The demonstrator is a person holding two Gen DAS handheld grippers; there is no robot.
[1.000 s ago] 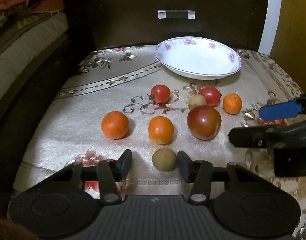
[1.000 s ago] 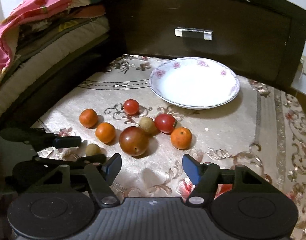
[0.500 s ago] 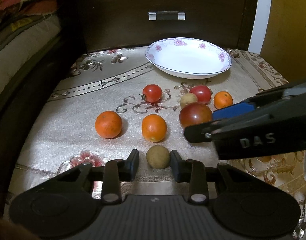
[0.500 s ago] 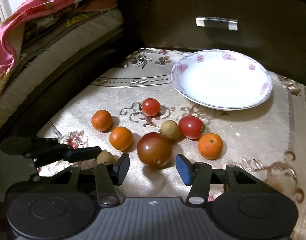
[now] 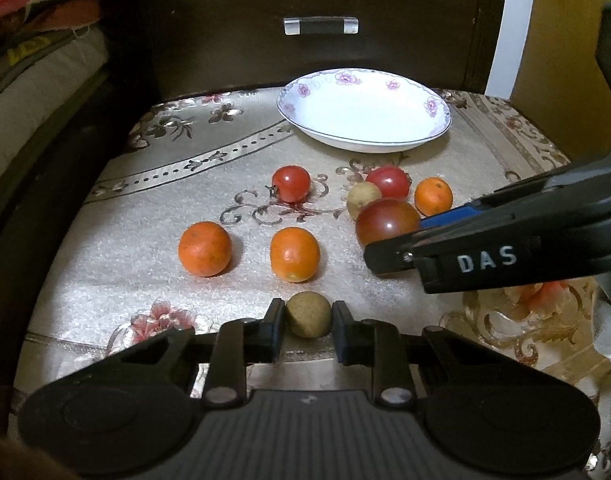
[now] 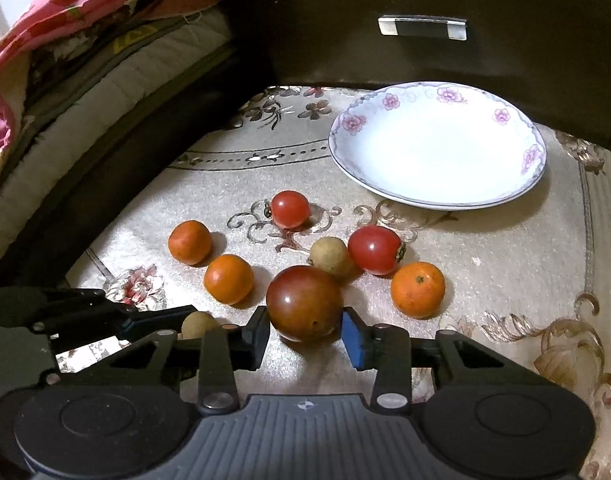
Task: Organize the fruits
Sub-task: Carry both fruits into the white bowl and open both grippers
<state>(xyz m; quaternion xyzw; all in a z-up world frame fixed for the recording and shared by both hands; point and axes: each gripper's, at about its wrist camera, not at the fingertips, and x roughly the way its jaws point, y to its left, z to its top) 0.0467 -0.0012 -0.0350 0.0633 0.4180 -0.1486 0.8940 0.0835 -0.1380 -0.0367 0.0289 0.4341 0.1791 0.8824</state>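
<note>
My left gripper (image 5: 308,330) is shut on a small brown longan (image 5: 308,314) that rests on the cloth. My right gripper (image 6: 305,334) is shut on a large dark red tomato (image 6: 304,303), also on the cloth; it shows from the side in the left wrist view (image 5: 389,254). Loose fruit lies ahead: two oranges at the left (image 6: 189,241) (image 6: 228,278), a small orange at the right (image 6: 418,289), two red tomatoes (image 6: 290,208) (image 6: 374,250) and a second longan (image 6: 330,256). A white flowered plate (image 6: 437,148) stands empty behind them.
The fruit lies on a beige embroidered cloth (image 6: 505,248) over a low stand. A dark wooden drawer front with a metal handle (image 6: 422,28) rises behind the plate. Stacked bedding (image 6: 65,52) is at the left.
Both grippers have moved forward and closed: the left fingers onto the brown longan, the right fingers onto the dark red tomato.
</note>
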